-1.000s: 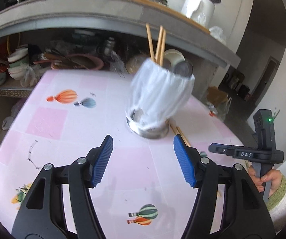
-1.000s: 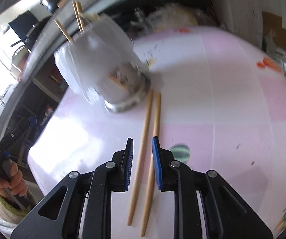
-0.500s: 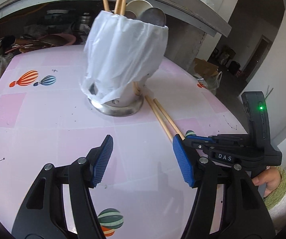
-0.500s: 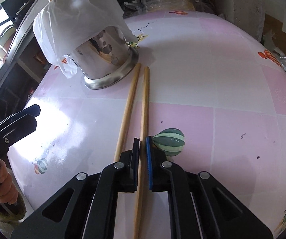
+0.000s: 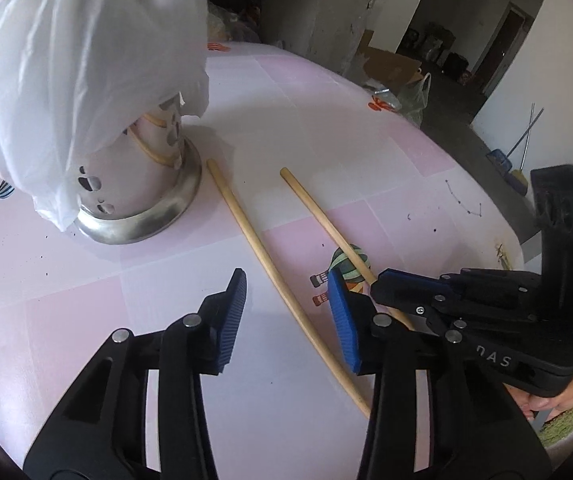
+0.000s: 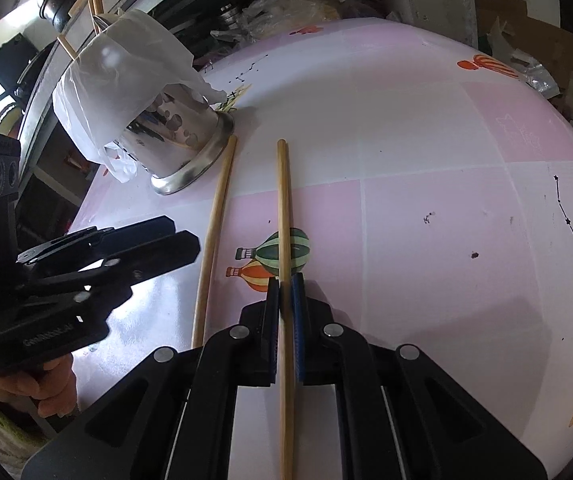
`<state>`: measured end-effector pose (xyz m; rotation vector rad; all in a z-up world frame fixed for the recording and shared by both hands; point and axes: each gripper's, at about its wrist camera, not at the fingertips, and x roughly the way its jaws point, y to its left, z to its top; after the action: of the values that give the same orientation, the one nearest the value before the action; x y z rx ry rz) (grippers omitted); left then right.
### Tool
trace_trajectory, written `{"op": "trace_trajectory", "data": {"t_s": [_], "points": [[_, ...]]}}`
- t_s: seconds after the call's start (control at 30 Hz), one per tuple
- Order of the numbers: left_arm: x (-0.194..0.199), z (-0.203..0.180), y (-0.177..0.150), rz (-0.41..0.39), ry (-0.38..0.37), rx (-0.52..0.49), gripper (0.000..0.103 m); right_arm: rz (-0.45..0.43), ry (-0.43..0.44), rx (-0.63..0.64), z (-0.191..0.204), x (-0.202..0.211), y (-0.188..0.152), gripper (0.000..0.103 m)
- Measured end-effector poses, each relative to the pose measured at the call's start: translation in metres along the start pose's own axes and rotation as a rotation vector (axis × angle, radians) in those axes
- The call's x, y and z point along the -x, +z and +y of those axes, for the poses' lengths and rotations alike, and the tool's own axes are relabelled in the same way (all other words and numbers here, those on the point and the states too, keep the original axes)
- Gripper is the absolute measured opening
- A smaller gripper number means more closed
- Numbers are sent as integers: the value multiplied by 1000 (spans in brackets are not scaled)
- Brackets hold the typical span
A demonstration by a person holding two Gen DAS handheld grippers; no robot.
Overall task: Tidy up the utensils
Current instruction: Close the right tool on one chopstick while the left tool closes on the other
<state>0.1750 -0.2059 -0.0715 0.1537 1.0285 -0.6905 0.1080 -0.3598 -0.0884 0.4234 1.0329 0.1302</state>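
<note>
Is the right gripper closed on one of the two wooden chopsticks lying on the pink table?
Yes: the right gripper pinches the right-hand wooden chopstick, while the other chopstick lies free beside it.

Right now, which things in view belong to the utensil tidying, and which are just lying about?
Part of the job:
- chopstick in the right gripper, shut on it
- loose chopstick between the left gripper's open, closing pads
- steel utensil holder with bag draped over it

Lying about:
- cardboard box
- clutter on the shelf behind
</note>
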Motion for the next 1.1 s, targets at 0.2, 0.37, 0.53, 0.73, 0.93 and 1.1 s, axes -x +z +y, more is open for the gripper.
{"op": "trace_trajectory", "data": {"t_s": [0.2, 0.37, 0.53, 0.73, 0.93, 1.1], "points": [[-18, -11, -4, 59, 96, -46, 26, -4, 13, -14, -1, 0, 1, 7], [-16, -14, -3, 77, 149, -58, 16, -16, 23, -38, -4, 1, -2, 7], [-12, -11, -5, 70, 173, -29, 11, -16, 39, -56, -8, 3, -5, 7], [-6, -11, -16, 63, 193, -15, 10, -12, 53, -67, -10, 5, -7, 7], [-5, -12, -18, 61, 204, -8, 10, -6, 64, -75, -11, 5, -6, 7], [-10, -14, -15, 61, 211, -6, 10, -2, 71, -78, -12, 5, -6, 7]]}}
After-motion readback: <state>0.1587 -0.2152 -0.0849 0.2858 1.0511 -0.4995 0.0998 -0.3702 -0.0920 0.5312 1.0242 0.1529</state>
